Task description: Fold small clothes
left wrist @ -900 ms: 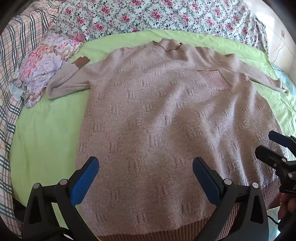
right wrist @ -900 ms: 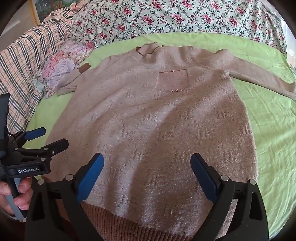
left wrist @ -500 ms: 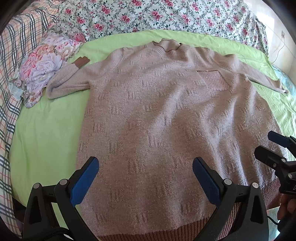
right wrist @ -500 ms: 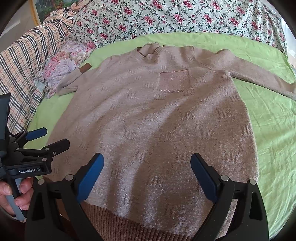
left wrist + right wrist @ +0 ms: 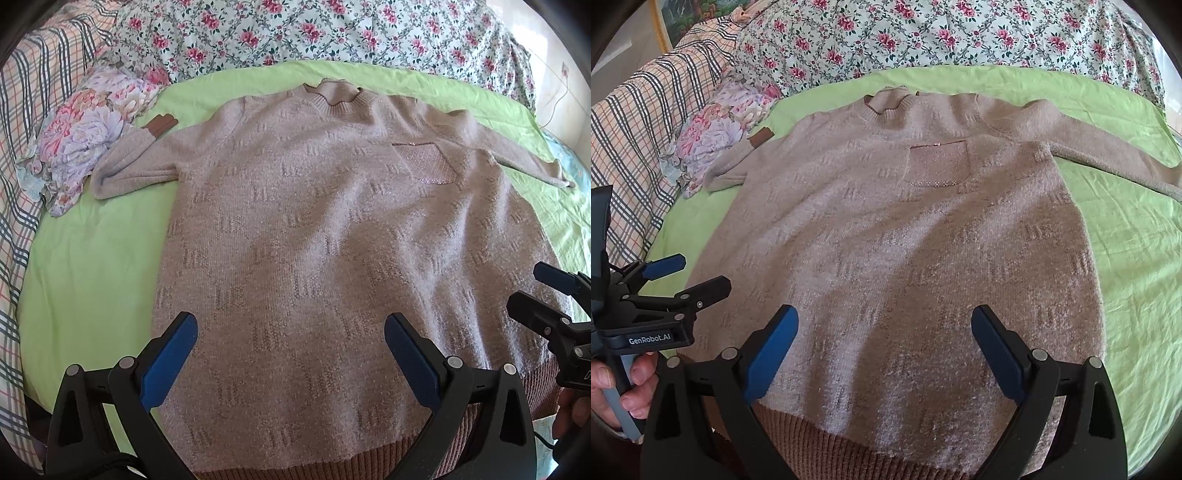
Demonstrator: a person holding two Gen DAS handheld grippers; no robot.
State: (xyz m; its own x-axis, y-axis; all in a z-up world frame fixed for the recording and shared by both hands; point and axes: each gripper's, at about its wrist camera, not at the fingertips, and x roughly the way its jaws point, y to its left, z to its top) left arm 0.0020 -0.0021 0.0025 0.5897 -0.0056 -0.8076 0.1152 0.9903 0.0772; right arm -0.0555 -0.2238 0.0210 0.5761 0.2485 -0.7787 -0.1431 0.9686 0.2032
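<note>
Lying front-up on a lime-green sheet [image 5: 92, 266], a pinkish-beige knitted sweater [image 5: 332, 251] filled most of both wrist views, its collar [image 5: 338, 98] pointing away from the cameras and its ribbed brown hem [image 5: 812, 432] nearest them. The hem ran off the bottom edge of each picture, partly covered by the gripper frames, so its full line could not be made out. The sweater's far right-hand sleeve [image 5: 1108, 151] stretched out over the sheet and was cut off at the frame edge in the right wrist view. The other sleeve [image 5: 133, 166] was bent back on itself, its brown cuff [image 5: 159, 124] touching a crumpled floral cloth [image 5: 81, 136]. A glittery chest pocket [image 5: 938, 162] sat below the collar. The knit showed a repeating pattern of short raised bars, and soft shadows blurred the middle of the body.

The left gripper [image 5: 290, 350] hovered over the lower part of the sweater with its blue-padded fingers [image 5: 170, 358] spread wide and nothing between them. The right gripper [image 5: 884, 347] hung likewise over the hem area, jaws wide apart and empty. Each gripper appeared at the edge of the other's view, only partly seen. A hand [image 5: 617, 387] gripped the left tool's handle at the frame edge. Behind the sheet lay a rose-print quilt [image 5: 942, 33] and a plaid blanket [image 5: 639, 129].
</note>
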